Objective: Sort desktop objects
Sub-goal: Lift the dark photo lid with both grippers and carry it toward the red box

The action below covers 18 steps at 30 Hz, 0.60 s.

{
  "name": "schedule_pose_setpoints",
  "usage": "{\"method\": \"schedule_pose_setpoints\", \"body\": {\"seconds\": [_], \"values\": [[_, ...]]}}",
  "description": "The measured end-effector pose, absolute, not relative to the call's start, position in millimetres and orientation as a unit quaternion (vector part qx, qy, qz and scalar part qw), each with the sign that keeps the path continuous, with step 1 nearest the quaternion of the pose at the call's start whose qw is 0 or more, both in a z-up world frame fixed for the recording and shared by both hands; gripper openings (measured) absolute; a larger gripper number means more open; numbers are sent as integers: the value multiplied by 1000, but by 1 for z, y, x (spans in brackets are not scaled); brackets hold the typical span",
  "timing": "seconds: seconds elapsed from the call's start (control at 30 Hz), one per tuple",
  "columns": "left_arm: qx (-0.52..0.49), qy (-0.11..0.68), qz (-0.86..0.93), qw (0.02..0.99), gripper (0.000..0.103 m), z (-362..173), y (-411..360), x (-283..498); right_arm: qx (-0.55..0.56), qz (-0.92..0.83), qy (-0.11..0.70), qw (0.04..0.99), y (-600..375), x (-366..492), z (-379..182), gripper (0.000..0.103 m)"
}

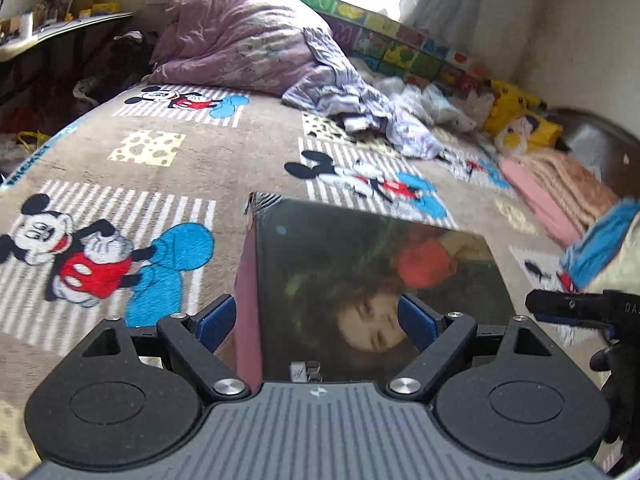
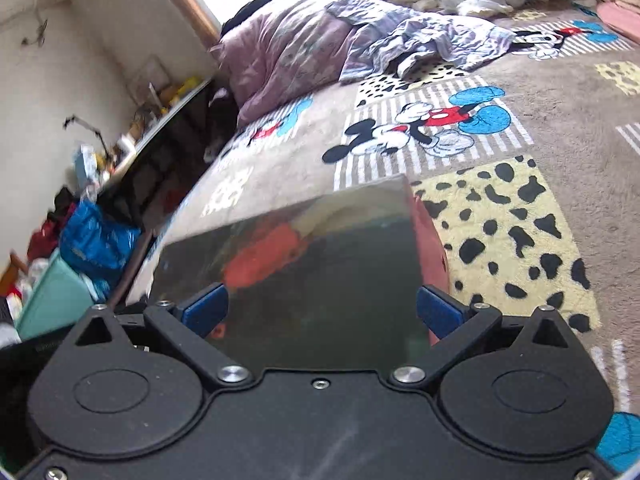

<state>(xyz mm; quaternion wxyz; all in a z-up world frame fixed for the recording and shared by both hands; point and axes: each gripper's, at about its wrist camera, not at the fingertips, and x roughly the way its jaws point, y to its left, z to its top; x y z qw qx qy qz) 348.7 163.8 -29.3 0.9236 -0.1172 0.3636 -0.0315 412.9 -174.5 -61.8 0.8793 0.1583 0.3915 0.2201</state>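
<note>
Left wrist view: the left gripper (image 1: 316,320) stands wide, its blue pads on either side of a glossy box (image 1: 360,280) printed with a face, low in the frame's centre above a cartoon-mouse blanket (image 1: 180,168). Whether the pads press it, I cannot tell. Right wrist view: the right gripper (image 2: 322,308) likewise straddles the box (image 2: 304,264); grip unclear. A pink quilt (image 2: 288,52) lies at upper centre.

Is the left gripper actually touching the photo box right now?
Cannot tell. In the left wrist view the photo box sits between the left gripper's blue pads, but no pad contact or gap shows plainly.
</note>
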Motion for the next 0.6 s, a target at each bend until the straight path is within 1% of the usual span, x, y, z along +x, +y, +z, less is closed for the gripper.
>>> {"method": "schedule_pose_setpoints", "body": {"seconds": [0.2,0.4,0.6], "values": [[-49,404,-39,912,88,-31,152,335,66,193,436,877,-166,389,-82,102],[-43,441,-71,894,88,-50,145,335,110,188,483,848,-176,386,-111,103],[-60,399,-82,911,88,-49,142,340,127,203,463,854,-171,386,-101,103]]}}
